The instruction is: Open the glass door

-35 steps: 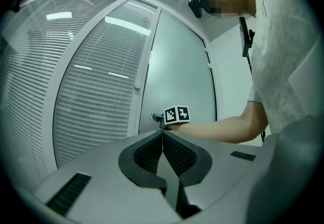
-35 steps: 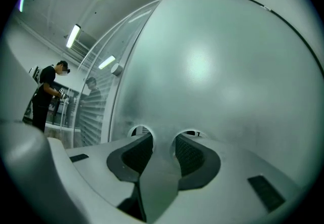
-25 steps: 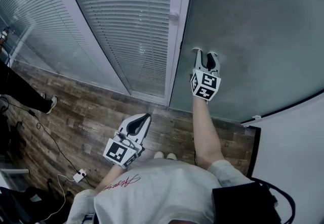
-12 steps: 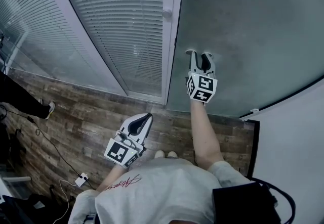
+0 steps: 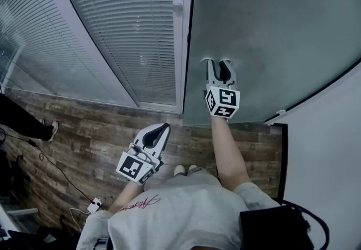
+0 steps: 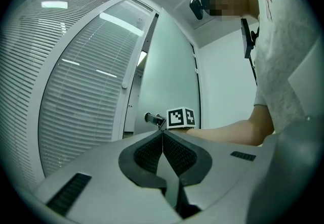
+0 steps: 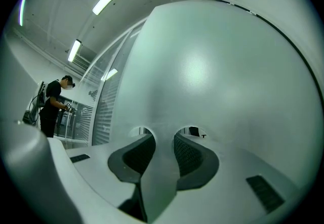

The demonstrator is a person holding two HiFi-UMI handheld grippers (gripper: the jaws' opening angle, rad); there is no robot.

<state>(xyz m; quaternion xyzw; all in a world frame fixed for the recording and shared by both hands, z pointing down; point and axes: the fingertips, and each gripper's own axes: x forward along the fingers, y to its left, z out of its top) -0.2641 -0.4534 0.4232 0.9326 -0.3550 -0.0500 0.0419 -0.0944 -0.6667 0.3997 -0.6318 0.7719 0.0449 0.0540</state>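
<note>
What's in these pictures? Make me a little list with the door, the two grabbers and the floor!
door: frosted glass door, next to white blinds
right gripper: jaws apart, nothing between them, tips up at the glass
left gripper: jaws together, empty, held low and away from the door
floor: dark wood-look planks
also there: another person standing far off

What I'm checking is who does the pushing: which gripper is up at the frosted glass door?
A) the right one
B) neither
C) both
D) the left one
A: in the head view the right gripper reaches out with its open jaws at the glass door, while the left gripper hangs low over the wooden floor, jaws shut.
</note>
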